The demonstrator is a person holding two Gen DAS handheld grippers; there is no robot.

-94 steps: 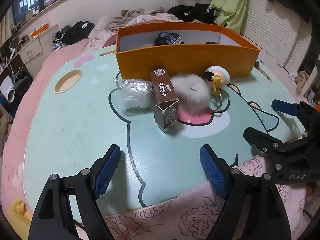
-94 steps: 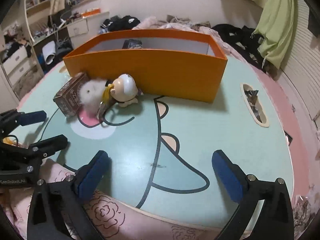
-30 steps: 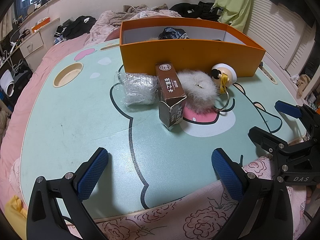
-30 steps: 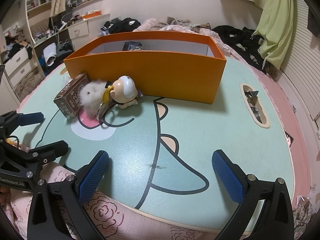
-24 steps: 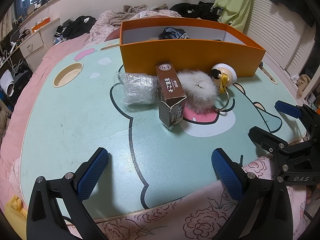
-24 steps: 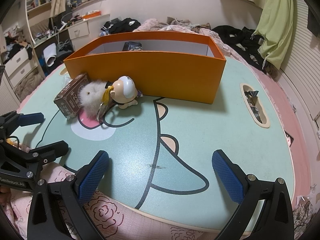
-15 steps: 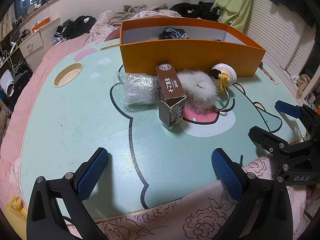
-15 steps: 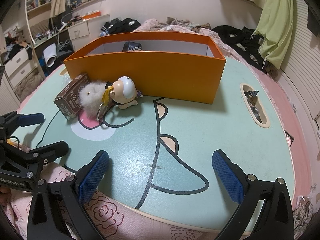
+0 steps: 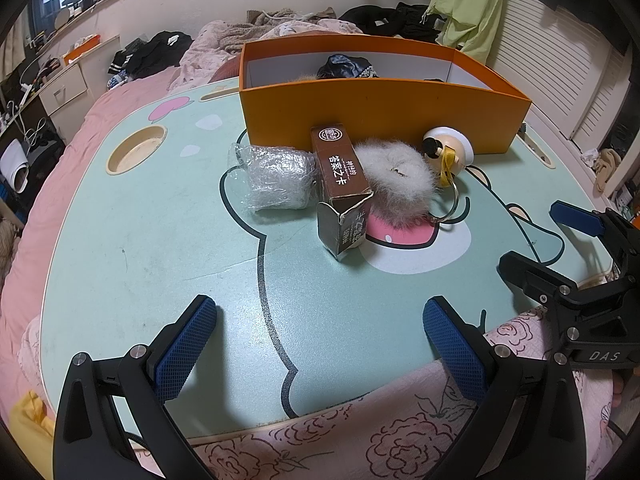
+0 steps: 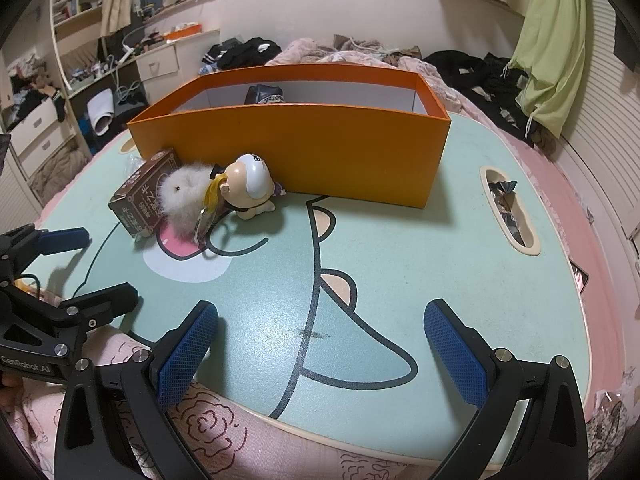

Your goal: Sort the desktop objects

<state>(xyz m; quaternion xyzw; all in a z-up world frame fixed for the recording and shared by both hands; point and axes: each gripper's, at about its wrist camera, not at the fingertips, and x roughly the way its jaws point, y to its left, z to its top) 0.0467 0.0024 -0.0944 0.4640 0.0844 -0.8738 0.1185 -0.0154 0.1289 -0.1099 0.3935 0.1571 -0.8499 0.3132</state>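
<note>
Compared with three seconds back: left tool [image 9: 320, 338] pulled lower and nearer the viewer, blue pads spread wider, gripping nothing; over the last second, no visible change. Right tool [image 10: 322, 338] unchanged throughout, pads wide apart, empty, low in its frame above the near edge of the mint-green cartoon-printed tabletop [image 10: 400, 260]. Left tool also seen at the left edge of the right view [image 10: 80, 264], right tool at the right edge of the left view [image 9: 560, 240].

Upper centre of both views: open rectangular orange cardboard box with white inner walls [image 9: 380, 108] [image 10: 320, 156], holding a dark crumpled bundle [image 9: 346, 68] [image 10: 264, 94] against the far wall; other contents too hidden to name.

Just in front of the box, mid-frame in the left view, a touching row: crinkled clear bubble-wrap bundle [image 9: 276, 178]; brown paperboard carton with white lettering, lying flat, near flap open [image 9: 342, 196] [image 10: 146, 198]; fluffy white fur pompom [image 9: 396, 182] [image 10: 186, 196] on a metal key ring [image 9: 454, 200] [image 10: 204, 220]; smooth round-headed cream plastic figurine with a yellow ribbon [image 9: 448, 152] [image 10: 250, 188], close beside the box wall.

Round cup recess [image 9: 136, 150] at upper left of the left view; long slot with dark wrappers [image 10: 508, 204] at right of the right view. Pink rose-print cloth [image 9: 400, 440] along the bottom.
</note>
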